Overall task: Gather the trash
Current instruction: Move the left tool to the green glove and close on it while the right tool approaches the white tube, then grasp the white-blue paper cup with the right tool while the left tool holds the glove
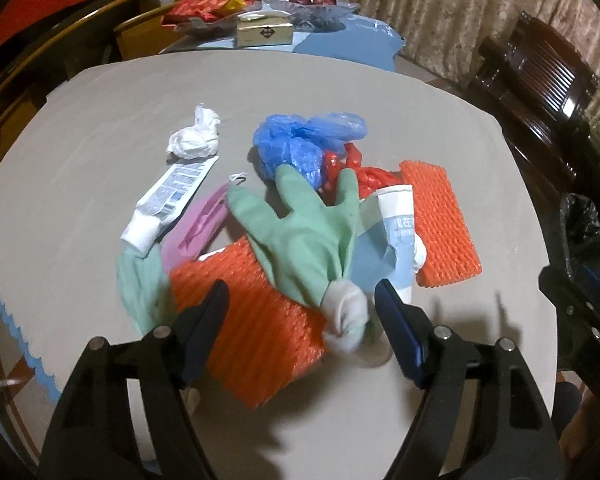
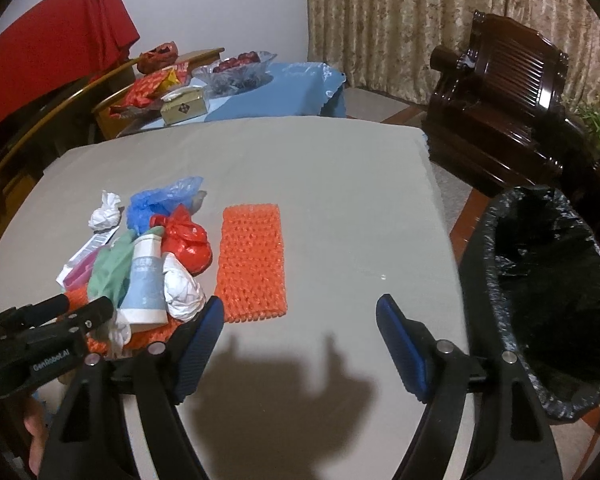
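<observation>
Left tongs (image 1: 300,300) spread around green glove (image 1: 304,240) cuff atop orange foam net (image 1: 252,336); right tongs (image 2: 300,316) spread over bare counter (image 2: 340,200), bin (image 2: 548,300) right.

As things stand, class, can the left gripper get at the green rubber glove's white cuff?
Probably yes. The left gripper is open, and the green rubber glove's white cuff lies on top of the pile between its fingers, with nothing covering it.
</observation>
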A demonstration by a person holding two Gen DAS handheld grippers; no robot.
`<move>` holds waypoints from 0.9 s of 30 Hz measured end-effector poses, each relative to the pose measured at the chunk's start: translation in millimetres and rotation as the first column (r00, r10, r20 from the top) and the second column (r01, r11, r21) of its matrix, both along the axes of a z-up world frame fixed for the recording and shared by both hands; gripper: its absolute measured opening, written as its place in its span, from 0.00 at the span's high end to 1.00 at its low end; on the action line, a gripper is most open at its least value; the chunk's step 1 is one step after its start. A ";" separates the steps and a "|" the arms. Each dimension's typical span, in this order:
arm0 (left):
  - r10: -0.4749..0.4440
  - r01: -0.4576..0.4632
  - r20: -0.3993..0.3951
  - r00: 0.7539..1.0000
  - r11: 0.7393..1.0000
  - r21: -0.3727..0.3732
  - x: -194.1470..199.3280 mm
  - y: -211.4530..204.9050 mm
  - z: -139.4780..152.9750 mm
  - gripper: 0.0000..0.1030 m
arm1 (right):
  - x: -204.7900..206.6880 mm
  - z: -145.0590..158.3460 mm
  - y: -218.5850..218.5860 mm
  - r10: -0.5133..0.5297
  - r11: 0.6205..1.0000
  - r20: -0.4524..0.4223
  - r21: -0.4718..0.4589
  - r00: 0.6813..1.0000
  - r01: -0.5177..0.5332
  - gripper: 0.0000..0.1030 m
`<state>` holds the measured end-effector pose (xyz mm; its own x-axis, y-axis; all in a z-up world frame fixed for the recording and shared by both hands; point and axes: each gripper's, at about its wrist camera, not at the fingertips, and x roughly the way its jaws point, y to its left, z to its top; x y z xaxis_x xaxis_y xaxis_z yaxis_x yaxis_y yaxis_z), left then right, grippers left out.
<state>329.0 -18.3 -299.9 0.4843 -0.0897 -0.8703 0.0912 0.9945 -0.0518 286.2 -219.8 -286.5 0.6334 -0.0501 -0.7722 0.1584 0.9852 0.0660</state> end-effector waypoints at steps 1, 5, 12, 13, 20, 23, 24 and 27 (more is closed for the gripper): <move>-0.004 0.004 -0.001 1.000 1.000 0.000 1.5 -0.1 -1.6 0.30 | 3.2 -2.9 1.7 0.000 1.000 -0.003 0.003 1.000 0.000 0.25; -0.034 0.034 0.007 0.999 0.999 -0.028 6.6 0.9 -2.0 0.45 | 10.4 -9.8 5.3 -0.002 1.000 -0.008 0.015 1.000 0.003 0.25; -0.071 0.073 0.051 0.996 0.997 -0.033 -0.1 -1.7 10.3 0.75 | 16.5 -11.3 18.5 0.015 1.000 -0.003 0.014 1.000 -0.015 0.26; -0.069 0.071 0.059 0.996 0.997 -0.034 -0.8 0.0 12.2 0.76 | 16.4 -10.7 20.9 0.019 1.000 0.001 0.013 1.000 -0.019 0.26; -0.043 0.049 0.136 0.990 0.998 -0.042 -2.9 15.5 34.2 0.77 | 19.9 -9.8 26.7 0.026 0.999 -0.003 0.023 1.000 -0.026 0.29; -0.023 0.030 0.167 0.986 0.999 -0.039 -1.2 27.6 44.0 0.77 | 19.9 -3.9 35.0 0.042 0.999 0.009 0.029 0.999 -0.042 0.30; -0.015 0.023 0.178 0.984 0.999 -0.038 -1.4 33.4 47.1 0.77 | 21.1 -2.1 40.1 0.053 0.998 0.013 0.034 0.999 -0.053 0.30; 0.002 0.005 0.182 0.983 0.999 -0.038 -1.4 45.8 49.3 0.77 | 27.0 0.7 60.9 0.098 0.994 0.022 0.042 0.995 -0.099 0.32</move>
